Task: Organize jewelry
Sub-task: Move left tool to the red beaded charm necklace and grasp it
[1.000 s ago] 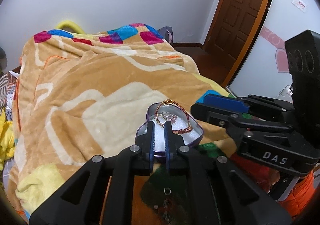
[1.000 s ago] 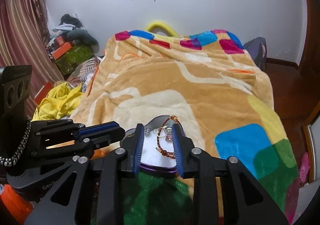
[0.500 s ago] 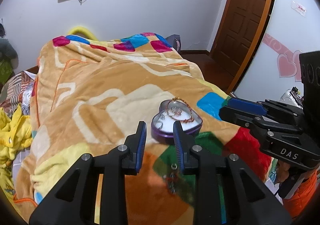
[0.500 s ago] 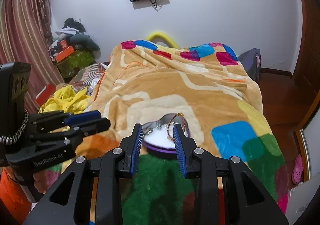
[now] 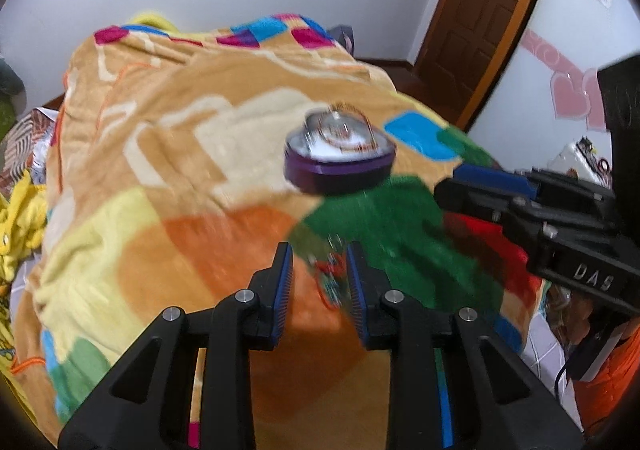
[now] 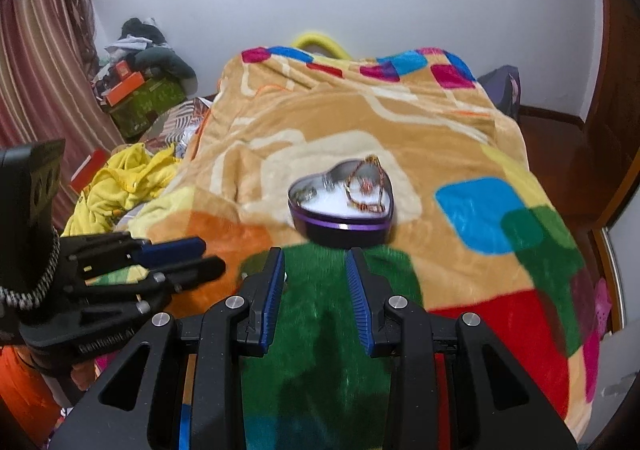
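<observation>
Two grippers are hovering over the patterned blanket, both with jaws parted and nothing between them. The left gripper is pointing down at a small piece of jewelry lying on the blanket between its fingertips; motion blur is obscuring what kind of piece it is, and whether the pads are touching it cannot be told. The right gripper is sitting beside the left one, released and empty, over the green patch of blanket.

Ahead of both tools, the heart-shaped tin is resting on the blanket, lid off. Inside it, on a white lining, a beaded bracelet is lying toward the right lobe, and some small silver items are lying toward the left lobe.

Judged from this layout, the step in hand is collection of the loose piece in front of the left tool. The next move is calling for these actions:

1. Lowering the left fingertips until they are straddling the piece.
2. Closing on the piece without pinching blanket pile along with it.
3. Carrying it forward to the tin and releasing it onto a free part of the lining.

The soft blanket is likely giving under pressure, so a shallow, slow descent is advisable.
</observation>
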A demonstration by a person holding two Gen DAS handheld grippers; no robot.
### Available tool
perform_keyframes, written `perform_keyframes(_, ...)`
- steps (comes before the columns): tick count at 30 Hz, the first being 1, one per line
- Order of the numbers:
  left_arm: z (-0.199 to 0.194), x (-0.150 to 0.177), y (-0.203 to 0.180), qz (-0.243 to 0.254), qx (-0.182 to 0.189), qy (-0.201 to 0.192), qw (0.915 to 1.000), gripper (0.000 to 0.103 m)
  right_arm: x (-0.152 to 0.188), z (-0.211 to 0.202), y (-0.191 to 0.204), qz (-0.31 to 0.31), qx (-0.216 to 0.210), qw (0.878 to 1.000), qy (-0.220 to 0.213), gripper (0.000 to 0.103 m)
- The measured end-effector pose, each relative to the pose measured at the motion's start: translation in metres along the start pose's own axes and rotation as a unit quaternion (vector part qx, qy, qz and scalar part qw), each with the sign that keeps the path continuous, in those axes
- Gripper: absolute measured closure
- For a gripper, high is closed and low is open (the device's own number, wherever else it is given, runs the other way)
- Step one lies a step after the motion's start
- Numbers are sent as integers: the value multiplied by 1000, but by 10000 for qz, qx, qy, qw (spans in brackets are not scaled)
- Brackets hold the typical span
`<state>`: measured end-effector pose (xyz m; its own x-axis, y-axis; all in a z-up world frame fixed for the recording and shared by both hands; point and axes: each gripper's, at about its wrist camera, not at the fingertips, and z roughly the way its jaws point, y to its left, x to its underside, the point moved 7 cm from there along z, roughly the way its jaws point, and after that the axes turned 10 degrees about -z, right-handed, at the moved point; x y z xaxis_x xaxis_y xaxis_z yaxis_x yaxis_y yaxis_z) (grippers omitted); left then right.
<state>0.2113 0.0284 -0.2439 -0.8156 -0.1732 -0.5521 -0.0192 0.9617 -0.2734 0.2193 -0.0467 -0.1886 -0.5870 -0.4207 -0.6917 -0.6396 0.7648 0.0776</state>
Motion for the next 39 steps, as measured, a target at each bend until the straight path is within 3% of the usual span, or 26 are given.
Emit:
perform_keyframes(8,25,26,-4,175,-198,260,9993,79,20,4,-3,103,-24,9997,197,74)
perform_keyframes(11,26,26,-2,202,-358,184,9990,96,23,6,-2,120,-47,9996,245,74)
perform_keyframes(17,16,18,6,19,-217,70,9997,97,26,16,5,33,-77,9994,336,74)
perform_keyframes(26,-19,-17,22,-26,-414,-585,9974,97,23,50,22,-181,-200,9981,556,74)
perform_keyframes(32,-20,-24,38,-199,-395,-644,9969,97,24,72,34,-348,-408,9955,783,74)
perform_keyframes(36,-15,-24,43,-288,-369,-608,9970,97,27,73,37,-432,-477,9946,817,92)
perform_keyframes(39,-14,-24,42,-295,-351,-606,9971,97,27,71,35,-414,-503,9946,808,93)
